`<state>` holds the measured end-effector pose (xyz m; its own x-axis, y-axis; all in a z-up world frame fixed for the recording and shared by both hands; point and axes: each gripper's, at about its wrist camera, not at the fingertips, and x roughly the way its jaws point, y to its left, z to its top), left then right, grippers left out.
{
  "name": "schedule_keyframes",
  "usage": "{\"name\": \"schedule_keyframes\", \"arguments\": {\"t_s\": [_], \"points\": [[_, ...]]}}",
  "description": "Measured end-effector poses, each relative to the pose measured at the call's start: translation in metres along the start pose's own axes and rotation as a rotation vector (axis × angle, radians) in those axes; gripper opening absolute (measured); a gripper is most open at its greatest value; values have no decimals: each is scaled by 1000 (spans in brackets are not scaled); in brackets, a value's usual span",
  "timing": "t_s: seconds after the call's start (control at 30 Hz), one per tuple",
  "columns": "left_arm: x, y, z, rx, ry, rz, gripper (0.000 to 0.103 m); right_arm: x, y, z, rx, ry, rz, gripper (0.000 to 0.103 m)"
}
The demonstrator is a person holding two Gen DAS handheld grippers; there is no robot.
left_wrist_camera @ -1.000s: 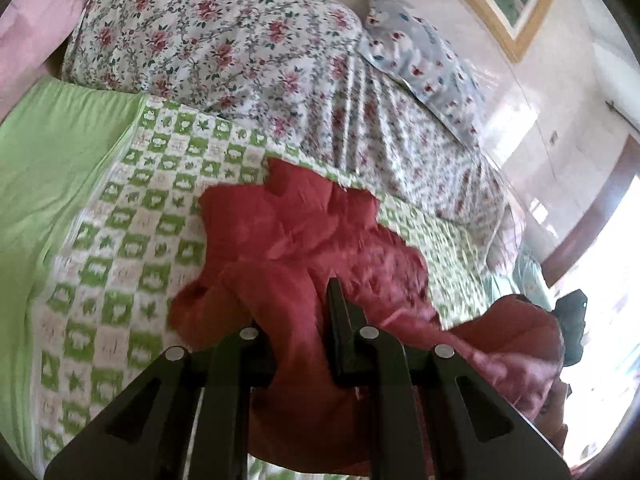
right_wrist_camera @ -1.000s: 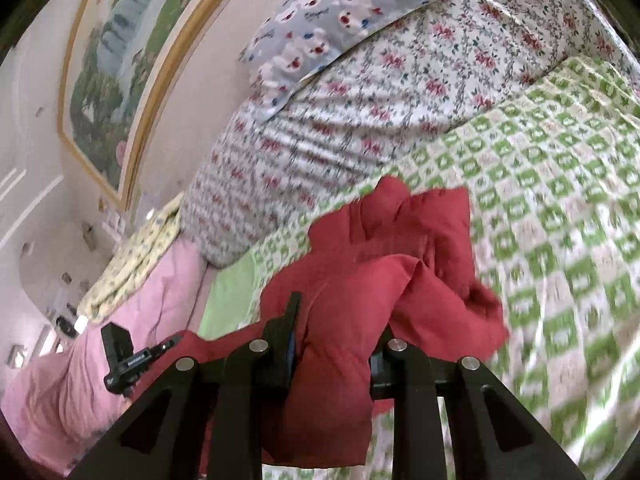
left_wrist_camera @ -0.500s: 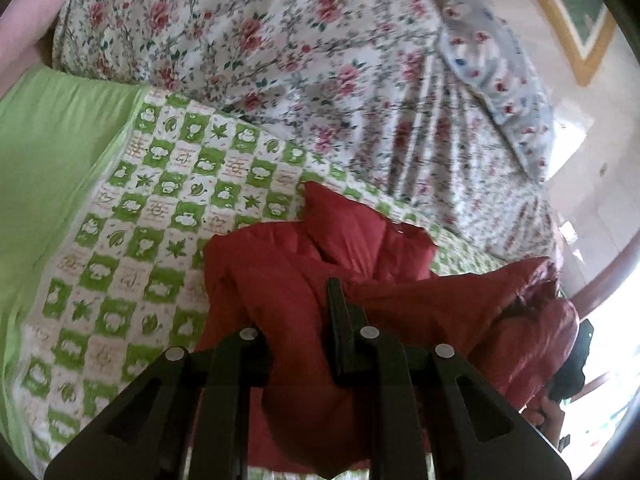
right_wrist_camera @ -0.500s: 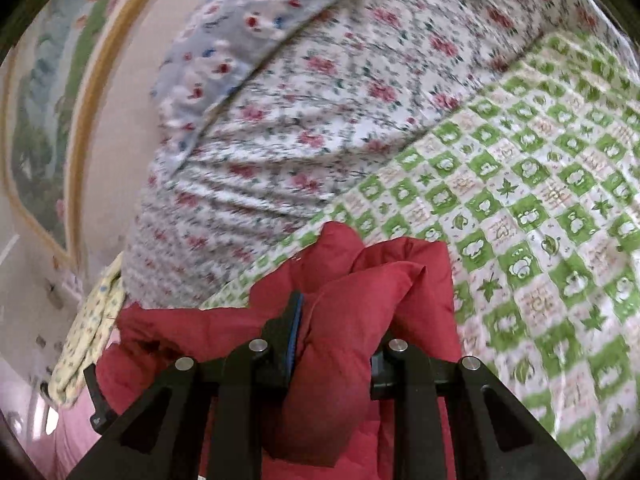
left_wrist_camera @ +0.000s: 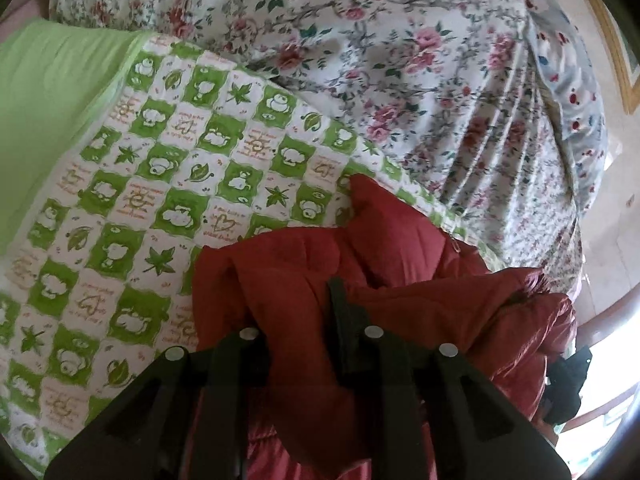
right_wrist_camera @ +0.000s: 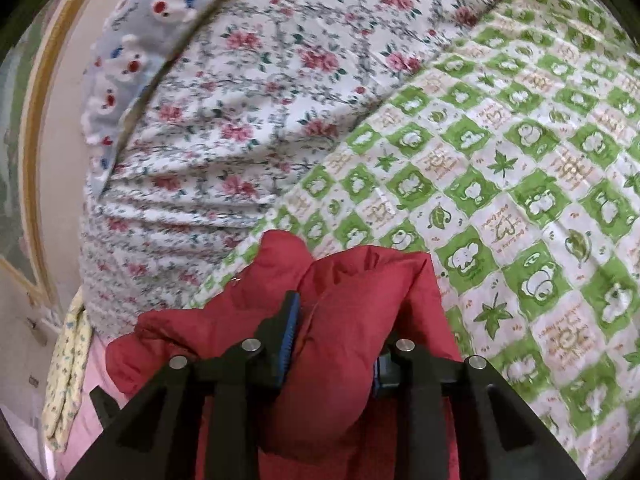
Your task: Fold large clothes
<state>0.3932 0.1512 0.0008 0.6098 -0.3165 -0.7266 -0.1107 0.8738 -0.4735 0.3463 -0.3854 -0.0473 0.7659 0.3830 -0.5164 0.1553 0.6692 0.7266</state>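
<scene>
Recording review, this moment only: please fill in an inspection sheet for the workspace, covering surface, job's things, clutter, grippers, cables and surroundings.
Surface: bed covered by a green-and-white checked quilt, plain green sheet along one side.
Job's things: one red padded jacket, bunched up, lying on the quilt and lifted at both grip points.
Clutter: floral duvet heaped at the far end, blue-grey printed pillow on it; yellow patterned cloth and pink bedding at the edge.
Grippers: left hand-held gripper shut on a jacket fold; right hand-held gripper shut on another fold.
Cables: nothing seen.
Surroundings: framed picture on a pale wall; bright light at the left view's right edge.
</scene>
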Motion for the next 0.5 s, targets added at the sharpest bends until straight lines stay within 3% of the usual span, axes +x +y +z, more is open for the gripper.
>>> {"name": "schedule_keyframes", "arguments": {"t_s": [0.1,0.2,0.3,0.37,0.5], "points": [[0,6,2,-28,29,-20,18,12,-6,-1,1,-4,-3,30],[-24,2,0,-8,5,-27,21,19,-10,-2,1,-9,0,29],[-56,-10,-3,35,-37,-20,32,23,-8,-2,-24,-23,-20,29],[-80,-22,-9,79,-84,2,49,25,-7,-3,-25,-38,-37,29],[-105,-47,-24,173,-110,-47,49,31,-7,0,-13,-56,-63,29]]}}
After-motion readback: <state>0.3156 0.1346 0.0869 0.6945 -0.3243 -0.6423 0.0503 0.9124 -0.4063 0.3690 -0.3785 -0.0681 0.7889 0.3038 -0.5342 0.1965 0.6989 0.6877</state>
